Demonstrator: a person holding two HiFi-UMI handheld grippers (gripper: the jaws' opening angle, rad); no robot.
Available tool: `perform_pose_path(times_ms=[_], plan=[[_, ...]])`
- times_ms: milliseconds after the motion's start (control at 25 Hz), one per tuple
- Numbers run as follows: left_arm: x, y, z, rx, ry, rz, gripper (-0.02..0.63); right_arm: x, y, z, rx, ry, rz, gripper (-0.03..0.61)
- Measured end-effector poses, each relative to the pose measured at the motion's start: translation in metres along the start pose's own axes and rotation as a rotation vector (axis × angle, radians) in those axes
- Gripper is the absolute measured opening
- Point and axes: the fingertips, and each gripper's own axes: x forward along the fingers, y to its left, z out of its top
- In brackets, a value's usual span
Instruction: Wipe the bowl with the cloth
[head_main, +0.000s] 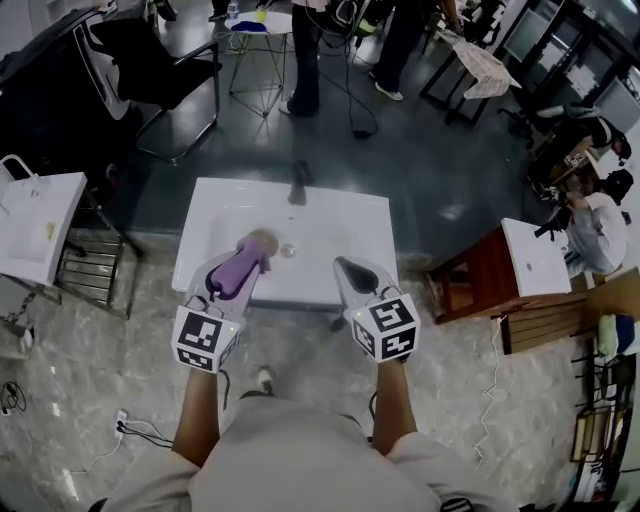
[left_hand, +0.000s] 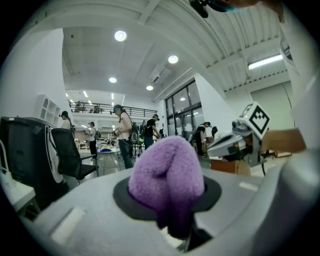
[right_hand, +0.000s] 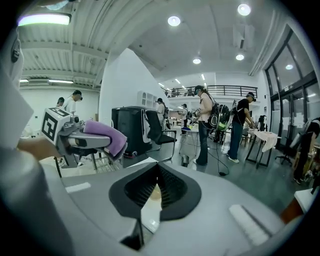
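My left gripper (head_main: 246, 264) is shut on a folded purple cloth (head_main: 237, 272), which bulges out between its jaws in the left gripper view (left_hand: 167, 175). Just past the cloth's tip a tan round bowl (head_main: 263, 238) sits in the white basin (head_main: 330, 225), partly hidden by the cloth. My right gripper (head_main: 346, 266) hovers over the basin's near right side, shut with nothing in it. In the right gripper view its ribbed pads (right_hand: 172, 186) meet, and a sliver of the tan bowl (right_hand: 152, 192) shows beyond them. The left gripper (right_hand: 102, 142) with the cloth (right_hand: 106, 134) is at that view's left.
A dark tap (head_main: 298, 184) stands at the basin's far edge and a small drain (head_main: 289, 250) lies mid-basin. Another white basin on a rack (head_main: 35, 230) is at the left, a wooden stand with a basin (head_main: 535, 258) at the right. A black chair (head_main: 150, 70) and people stand beyond.
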Motion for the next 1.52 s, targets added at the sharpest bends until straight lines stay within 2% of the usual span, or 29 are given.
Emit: perform_pose_path(times_ms=[280,560,640,920,1160,1320,1520], plan=[[0.011,0.057,-0.039,-0.043,0.064,0.054,0.114,0.069,0.006,-0.016,-0.018,0.086,0.064,0.008],[0.024,0.096,-0.075,-0.090,0.145,0.135,0.114,0.142,0.004,-0.037,-0.073,0.166,0.171,0.026],[0.031,0.104,-0.088,-0.110,0.180,0.169,0.114,0.164,-0.001,-0.044,-0.082,0.184,0.215,0.035],[0.060,0.135,-0.115,-0.169,0.218,0.304,0.114,0.237,-0.007,-0.065,-0.085,0.244,0.414,0.078],[0.073,0.147,-0.148,-0.220,0.275,0.406,0.114,0.298,-0.001,-0.123,-0.172,0.373,0.547,0.111],[0.075,0.141,-0.169,-0.245,0.331,0.445,0.114,0.322,0.011,-0.155,-0.155,0.440,0.647,0.162],[0.071,0.138,-0.185,-0.263,0.366,0.483,0.114,0.346,0.023,-0.191,-0.214,0.508,0.702,0.176]])
